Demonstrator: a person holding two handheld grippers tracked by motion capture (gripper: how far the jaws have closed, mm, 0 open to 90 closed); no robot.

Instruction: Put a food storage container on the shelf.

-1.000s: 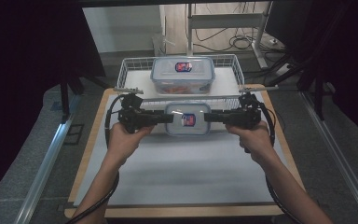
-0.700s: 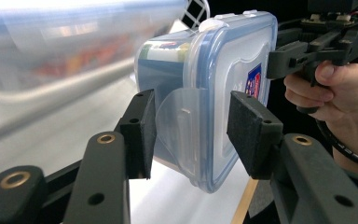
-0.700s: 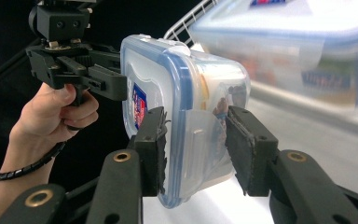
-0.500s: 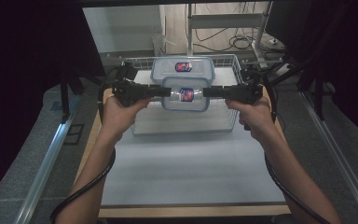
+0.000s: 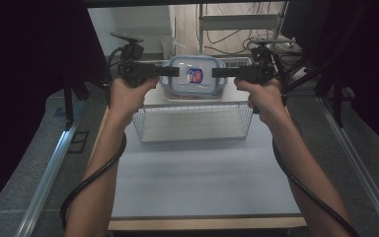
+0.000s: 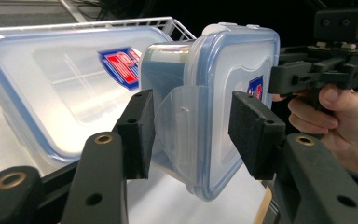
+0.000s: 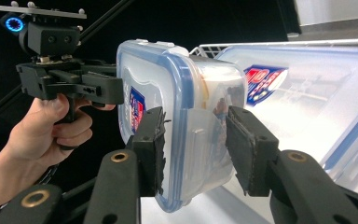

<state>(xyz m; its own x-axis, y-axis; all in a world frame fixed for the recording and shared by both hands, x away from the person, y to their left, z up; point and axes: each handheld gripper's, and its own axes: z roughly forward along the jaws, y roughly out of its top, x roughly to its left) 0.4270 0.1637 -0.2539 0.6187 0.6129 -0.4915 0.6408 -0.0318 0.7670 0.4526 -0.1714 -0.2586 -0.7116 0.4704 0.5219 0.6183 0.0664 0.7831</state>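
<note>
Reaching in from the near edge of the surface (image 5: 197, 177), two hands grip two grippers: left gripper (image 5: 170, 72) and right gripper (image 5: 220, 72), fingers clamping opposite ends of one small container (image 5: 193, 78), held above one wire basket (image 5: 192, 121) holding one larger container (image 6: 56, 88).

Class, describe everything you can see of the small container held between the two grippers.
The small container is clear plastic with a blue-rimmed lid, side latch flaps and a red-and-blue logo. It is held up above the wire basket, the left gripper and right gripper each clamping an end flap. A larger matching container lies behind it.
</note>
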